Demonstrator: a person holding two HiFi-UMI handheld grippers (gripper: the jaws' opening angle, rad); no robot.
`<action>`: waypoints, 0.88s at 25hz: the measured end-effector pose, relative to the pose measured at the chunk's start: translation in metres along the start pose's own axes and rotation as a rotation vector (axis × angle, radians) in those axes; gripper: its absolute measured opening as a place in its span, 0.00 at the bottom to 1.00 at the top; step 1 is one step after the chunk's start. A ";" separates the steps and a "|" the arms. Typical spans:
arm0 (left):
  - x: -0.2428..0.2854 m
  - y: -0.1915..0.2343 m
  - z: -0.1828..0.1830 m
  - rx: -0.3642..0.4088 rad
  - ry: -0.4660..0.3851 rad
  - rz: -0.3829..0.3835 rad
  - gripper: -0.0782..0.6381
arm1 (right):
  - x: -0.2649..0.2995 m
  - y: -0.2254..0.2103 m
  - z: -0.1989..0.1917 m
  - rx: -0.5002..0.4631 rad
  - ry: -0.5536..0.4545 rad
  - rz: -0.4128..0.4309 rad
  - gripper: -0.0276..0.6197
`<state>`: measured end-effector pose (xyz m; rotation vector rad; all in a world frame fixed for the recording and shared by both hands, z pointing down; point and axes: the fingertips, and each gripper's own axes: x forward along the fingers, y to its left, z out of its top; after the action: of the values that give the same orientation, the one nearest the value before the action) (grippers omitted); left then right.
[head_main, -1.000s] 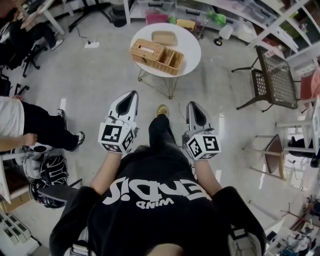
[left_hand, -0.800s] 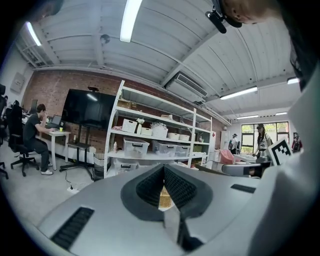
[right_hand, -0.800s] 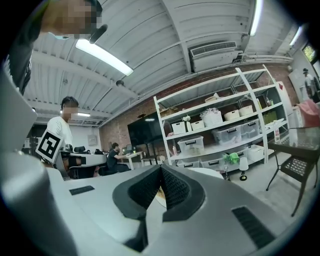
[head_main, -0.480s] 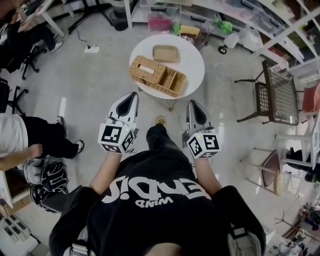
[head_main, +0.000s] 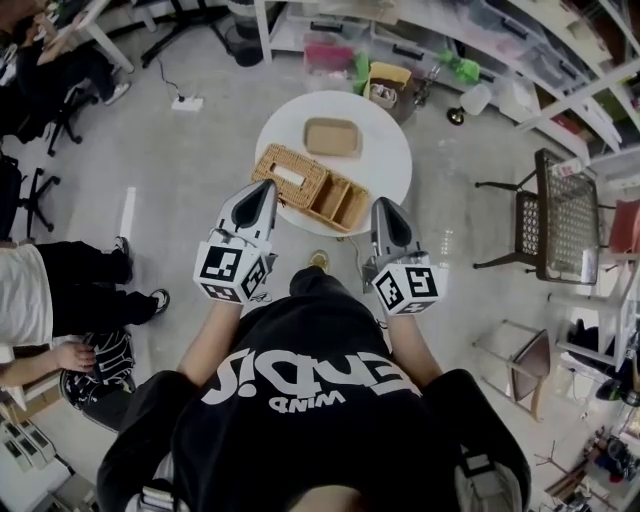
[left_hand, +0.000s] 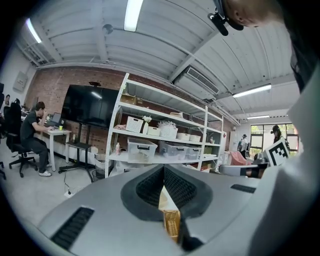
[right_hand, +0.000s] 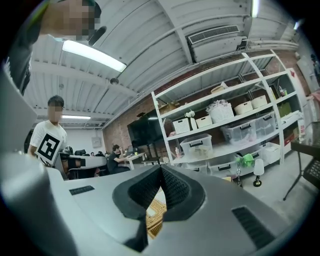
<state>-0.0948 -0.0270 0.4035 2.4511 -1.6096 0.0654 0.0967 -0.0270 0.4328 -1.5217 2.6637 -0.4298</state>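
A round white table (head_main: 390, 128) stands ahead of me on the floor. On it sit a wicker basket with compartments (head_main: 310, 188) and a shallow tan tray (head_main: 332, 137). My left gripper (head_main: 262, 190) is shut and empty, its tip at the basket's near left edge in the head view. My right gripper (head_main: 384, 208) is shut and empty too, just off the table's near right rim. In the left gripper view the jaws (left_hand: 163, 175) meet with a strip of wicker basket (left_hand: 171, 224) showing below them. In the right gripper view the basket (right_hand: 154, 213) peeks under the closed jaws (right_hand: 161, 175).
White shelving (head_main: 520, 45) with bins runs behind the table. A metal mesh chair (head_main: 556, 205) stands to the right. A person sits at far left (head_main: 50, 290), another at a desk (head_main: 60, 60). A power strip (head_main: 187, 103) lies on the floor. My foot (head_main: 319, 260) is by the table's legs.
I have walked toward the table; it and the basket now lie closer, with both gripper tips reaching its near edge. Both grippers stay shut.
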 end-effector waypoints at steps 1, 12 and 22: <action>0.008 0.002 0.001 -0.002 0.000 0.003 0.11 | 0.007 -0.006 0.001 0.001 0.001 0.001 0.04; 0.065 0.031 0.013 0.001 0.003 -0.013 0.11 | 0.066 -0.032 0.017 -0.007 0.008 -0.003 0.04; 0.107 0.053 0.023 0.029 0.029 -0.107 0.11 | 0.098 -0.033 0.023 0.001 0.001 -0.067 0.04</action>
<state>-0.1017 -0.1481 0.4052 2.5412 -1.4736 0.1076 0.0782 -0.1312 0.4289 -1.6143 2.6189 -0.4345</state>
